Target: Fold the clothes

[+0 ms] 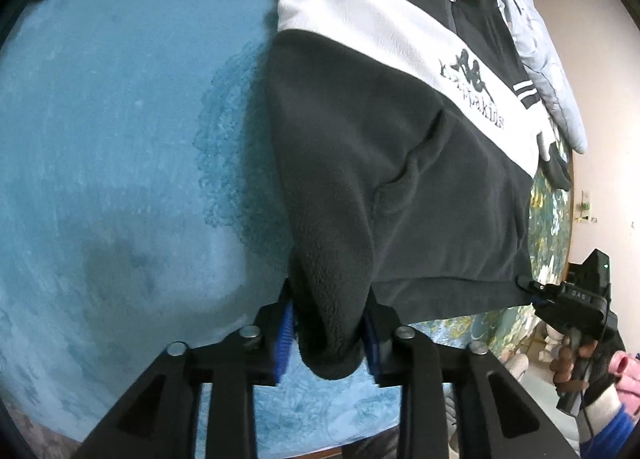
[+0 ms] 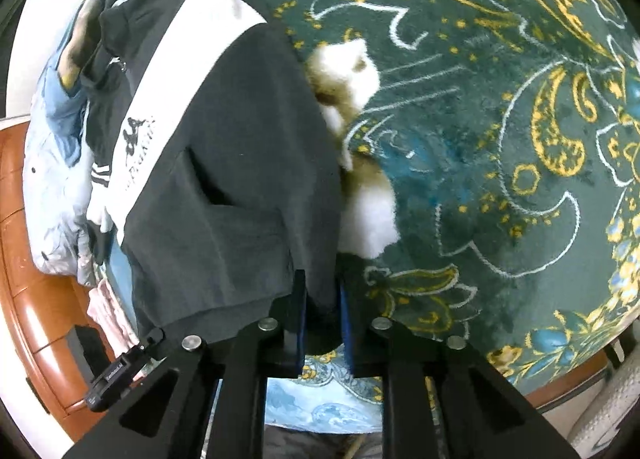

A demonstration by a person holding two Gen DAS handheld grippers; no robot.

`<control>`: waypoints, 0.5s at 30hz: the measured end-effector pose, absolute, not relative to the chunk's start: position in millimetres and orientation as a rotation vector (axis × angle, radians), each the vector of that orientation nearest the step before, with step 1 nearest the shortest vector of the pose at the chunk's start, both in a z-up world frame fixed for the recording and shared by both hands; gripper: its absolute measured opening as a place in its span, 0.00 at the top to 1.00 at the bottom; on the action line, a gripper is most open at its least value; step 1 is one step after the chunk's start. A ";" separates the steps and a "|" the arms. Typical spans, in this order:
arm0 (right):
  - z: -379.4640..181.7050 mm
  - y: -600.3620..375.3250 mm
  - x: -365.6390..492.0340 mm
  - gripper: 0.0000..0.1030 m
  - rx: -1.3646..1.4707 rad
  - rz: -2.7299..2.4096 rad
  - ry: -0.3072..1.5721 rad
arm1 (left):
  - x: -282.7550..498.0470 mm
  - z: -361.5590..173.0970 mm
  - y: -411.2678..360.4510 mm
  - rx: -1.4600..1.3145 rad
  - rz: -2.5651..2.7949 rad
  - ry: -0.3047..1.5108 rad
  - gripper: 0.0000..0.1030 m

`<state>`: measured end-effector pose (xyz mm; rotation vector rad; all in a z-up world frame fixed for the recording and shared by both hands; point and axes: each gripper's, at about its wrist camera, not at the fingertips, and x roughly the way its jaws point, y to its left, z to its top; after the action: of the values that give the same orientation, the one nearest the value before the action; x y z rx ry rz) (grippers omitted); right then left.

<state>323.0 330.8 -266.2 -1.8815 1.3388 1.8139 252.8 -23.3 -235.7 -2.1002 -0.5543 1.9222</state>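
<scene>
The black and white fleece jacket (image 1: pixel 380 147) lies stretched over a bed with a soft blue blanket (image 1: pixel 120 139) and a green flowered blanket (image 2: pixel 500 139). The left gripper (image 1: pixel 329 333) and the right gripper (image 2: pixel 322 323) each have jaws clenched on its thick fuzzy bottom hem

Soft, even indoor light, slight motion blur, heavy fisheye bending and dark vignette at the edges.

You have a plain blue blanket (image 1: pixel 120 139) adjoining a dark green floral blanket (image 2: pixel 500 139); pale quilted bedding (image 1: pixel 556 99) lies beyond.
</scene>
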 end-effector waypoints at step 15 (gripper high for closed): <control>-200.2 528.1 339.0 0.74 -1.148 1.749 1.602 | 212.9 -120.5 -62.6 -1.837 2.536 -1.254 0.19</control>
<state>339.0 528.1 -200.2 -1.1483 1.6015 1.7493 212.9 -62.6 -120.5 -1.8372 -1.2544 2.5361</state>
